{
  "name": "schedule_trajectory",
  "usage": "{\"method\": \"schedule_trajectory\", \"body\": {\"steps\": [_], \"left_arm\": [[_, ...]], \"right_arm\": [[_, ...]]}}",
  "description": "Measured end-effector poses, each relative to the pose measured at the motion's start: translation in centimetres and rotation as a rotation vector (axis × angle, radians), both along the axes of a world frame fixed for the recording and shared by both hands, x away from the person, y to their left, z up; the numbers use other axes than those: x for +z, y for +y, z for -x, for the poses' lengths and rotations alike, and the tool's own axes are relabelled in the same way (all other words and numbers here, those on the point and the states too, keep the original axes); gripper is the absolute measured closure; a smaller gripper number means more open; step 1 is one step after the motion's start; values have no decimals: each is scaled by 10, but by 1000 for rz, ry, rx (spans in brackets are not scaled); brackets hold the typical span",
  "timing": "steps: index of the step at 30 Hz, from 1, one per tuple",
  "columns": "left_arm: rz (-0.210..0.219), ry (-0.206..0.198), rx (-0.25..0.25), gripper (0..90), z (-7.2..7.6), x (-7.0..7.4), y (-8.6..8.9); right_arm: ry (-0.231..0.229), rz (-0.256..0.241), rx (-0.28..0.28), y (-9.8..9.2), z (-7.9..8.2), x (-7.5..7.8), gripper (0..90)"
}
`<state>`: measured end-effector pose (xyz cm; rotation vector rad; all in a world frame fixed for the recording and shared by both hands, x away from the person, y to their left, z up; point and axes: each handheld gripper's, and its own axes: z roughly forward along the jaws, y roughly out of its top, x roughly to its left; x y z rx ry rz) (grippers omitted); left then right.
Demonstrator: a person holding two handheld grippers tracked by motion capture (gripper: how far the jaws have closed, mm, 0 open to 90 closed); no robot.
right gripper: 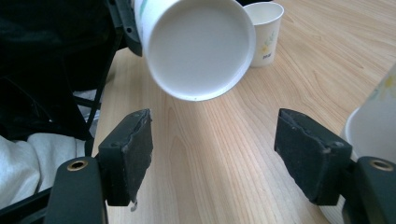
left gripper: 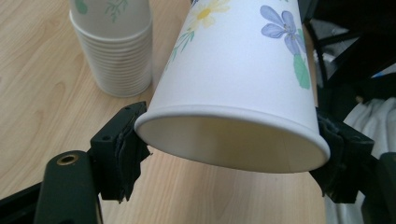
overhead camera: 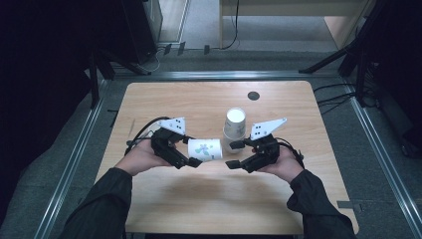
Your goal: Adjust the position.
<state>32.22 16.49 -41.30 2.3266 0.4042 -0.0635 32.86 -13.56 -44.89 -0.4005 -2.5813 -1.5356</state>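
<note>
Paper cup (overhead camera: pixel 205 149) held on its side just left of the stack of cups (overhead camera: pixel 234 130), which stands upside down near the middle of the tabletop (overhead camera: pixel 209 194). Left gripper (overhead camera: pixel 191 160) pinches this cup at its open rim, one jaw on each side; in the left gripper view the cup (left gripper: pixel 238 79) shows flower prints, its mouth faces the camera, and the stack (left gripper: pixel 116 51) stands beyond it on the left. Right gripper (overhead camera: pixel 235 154) hovers just in front of the stack and to its right, jaws spread with nothing between them. In the right gripper view the flat white base of the held cup (right gripper: pixel 198 46) faces the camera above the left jaw, and the edge of the stack (right gripper: pixel 373 126) appears beside the right jaw. Single cup (right gripper: pixel 265 30) stands upright on the tabletop beyond the held cup in that view. Small dark round disc (overhead camera: pixel 253 95) lies on the tabletop behind the stack.
</note>
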Motion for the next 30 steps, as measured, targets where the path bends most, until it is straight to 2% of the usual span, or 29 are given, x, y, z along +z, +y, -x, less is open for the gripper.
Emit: {"method": "schedule_trajectory", "body": {"steps": [6,9,12,13,14,15,16,17,18,22,24,26,30], "left_arm": [[-124,-14,-43,219,-5,15,-13],[-180,-21,-64,219,-7,18,-19],[-246,-29,-82,219,-8,18,-26],[-246,-29,-82,219,-8,18,-26],[-295,-34,-86,219,-9,16,-31],[-295,-34,-86,219,-9,16,-31],[-332,-30,-93,219,-9,13,-34],[-332,-30,-93,219,-9,13,-34],[-362,-22,-103,219,-10,11,-38],[-385,-15,-116,219,-10,9,-41],[-411,-10,-131,219,-12,7,-44],[-441,-11,-142,219,-13,7,-46],[-472,-15,-146,219,-15,11,-49]], "right_arm": [[2,29,1,-1,1,-2,250],[-3,21,-6,-1,1,-1,245],[-13,25,-14,1,1,-1,241],[-13,25,-14,1,1,-1,241],[-13,34,-15,4,1,-2,240],[-15,39,-12,5,1,-3,241],[-16,43,-11,6,1,-4,241],[-16,43,-11,6,1,-4,241],[-16,49,-10,8,1,-5,241],[-18,54,-7,13,1,-7,241],[-18,61,-8,16,0,-9,240],[-19,59,-9,19,-1,-10,238],[-23,54,-15,23,-2,-12,238]]}}
